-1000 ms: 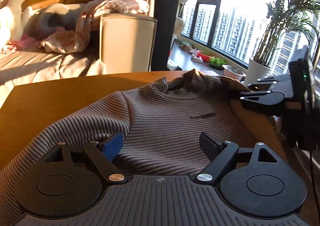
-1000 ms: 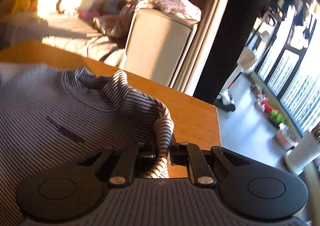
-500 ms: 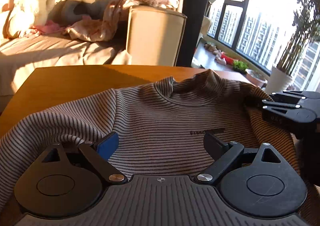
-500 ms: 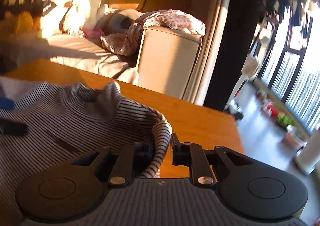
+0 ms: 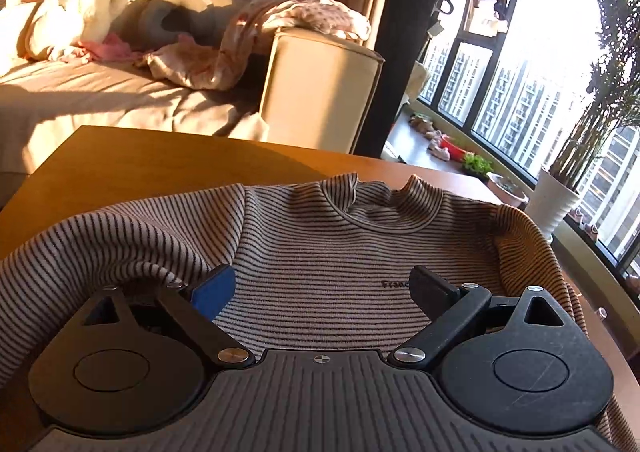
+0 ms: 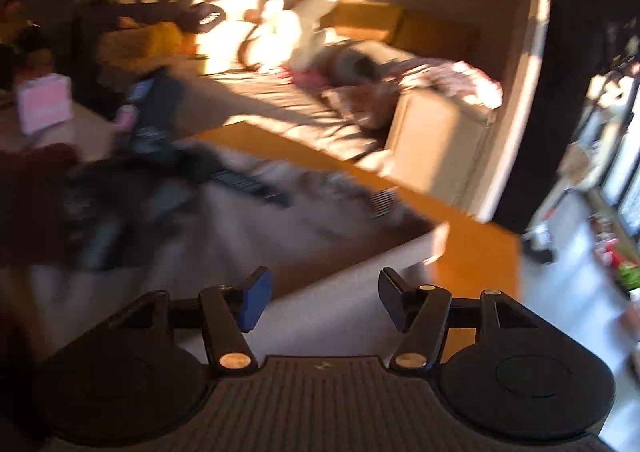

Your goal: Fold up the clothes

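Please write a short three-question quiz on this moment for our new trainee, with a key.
1. True or false: the left tool is clamped on the striped sweater.
2. Multiple choice: the sweater's collar points A) toward the camera, B) away toward the sofa, C) off the wooden table to the left.
3. Fill in: in the blurred right wrist view, the right tool is ____.

Key
1. False: its jaws stand wide apart over the chest of the sweater.
2. B.
3. Open, with nothing between its fingers.
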A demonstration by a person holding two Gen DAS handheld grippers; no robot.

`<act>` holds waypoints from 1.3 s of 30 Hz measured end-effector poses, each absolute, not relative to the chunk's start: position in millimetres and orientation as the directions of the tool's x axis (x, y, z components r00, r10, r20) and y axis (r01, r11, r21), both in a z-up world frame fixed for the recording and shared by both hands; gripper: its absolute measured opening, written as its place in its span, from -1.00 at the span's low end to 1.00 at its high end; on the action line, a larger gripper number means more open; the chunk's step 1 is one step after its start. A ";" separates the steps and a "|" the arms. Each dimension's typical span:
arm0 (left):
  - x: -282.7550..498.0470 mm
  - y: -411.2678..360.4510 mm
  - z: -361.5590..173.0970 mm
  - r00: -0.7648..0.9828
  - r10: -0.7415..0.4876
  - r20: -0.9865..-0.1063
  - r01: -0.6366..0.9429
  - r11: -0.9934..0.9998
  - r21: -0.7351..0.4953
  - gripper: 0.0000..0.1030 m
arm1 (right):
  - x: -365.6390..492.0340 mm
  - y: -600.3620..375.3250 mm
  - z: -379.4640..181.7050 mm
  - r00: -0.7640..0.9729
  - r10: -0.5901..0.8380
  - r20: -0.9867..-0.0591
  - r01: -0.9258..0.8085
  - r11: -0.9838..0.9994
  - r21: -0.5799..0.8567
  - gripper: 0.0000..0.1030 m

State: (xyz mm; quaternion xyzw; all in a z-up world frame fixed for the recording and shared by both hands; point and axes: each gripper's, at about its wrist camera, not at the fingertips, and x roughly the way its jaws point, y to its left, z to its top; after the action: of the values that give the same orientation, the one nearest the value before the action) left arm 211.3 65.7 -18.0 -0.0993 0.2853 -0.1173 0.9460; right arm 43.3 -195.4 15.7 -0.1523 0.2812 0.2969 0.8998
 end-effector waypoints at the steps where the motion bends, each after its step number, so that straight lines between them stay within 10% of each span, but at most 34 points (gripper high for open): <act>1: 210.0 65.2 -17.4 0.815 -0.271 -0.512 0.159 0.954 -0.253 0.89 | 25.1 -187.5 7.5 0.618 0.476 -0.625 -0.659 0.748 -0.081 0.17; 8: 208.9 68.7 -14.8 0.810 -0.285 -0.513 0.155 0.947 -0.281 0.93 | -15.3 -157.5 -43.2 0.669 0.364 -0.648 -0.645 0.717 -0.263 0.02; 10: 209.5 74.6 -14.0 0.789 -0.300 -0.536 0.146 0.939 -0.312 0.93 | -5.7 -159.6 -39.5 0.691 0.334 -0.641 -0.610 0.745 -0.270 -0.81; 22: 139.1 109.3 17.2 0.727 -0.353 -0.588 0.277 0.936 -0.220 1.00 | 90.3 -370.8 124.3 0.946 -0.048 -0.321 0.062 0.997 0.035 -0.81; 39: 97.8 130.1 3.5 0.681 -0.381 -0.625 0.282 0.924 -0.257 1.00 | 215.1 -127.6 133.5 0.780 0.476 -0.406 -0.448 0.878 0.169 -0.80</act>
State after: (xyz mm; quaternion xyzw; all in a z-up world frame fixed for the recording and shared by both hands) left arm 97.8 130.1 3.5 -0.0699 0.3555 -0.1814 0.9142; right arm 215.1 -127.6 133.5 0.0317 0.2236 0.2451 0.9428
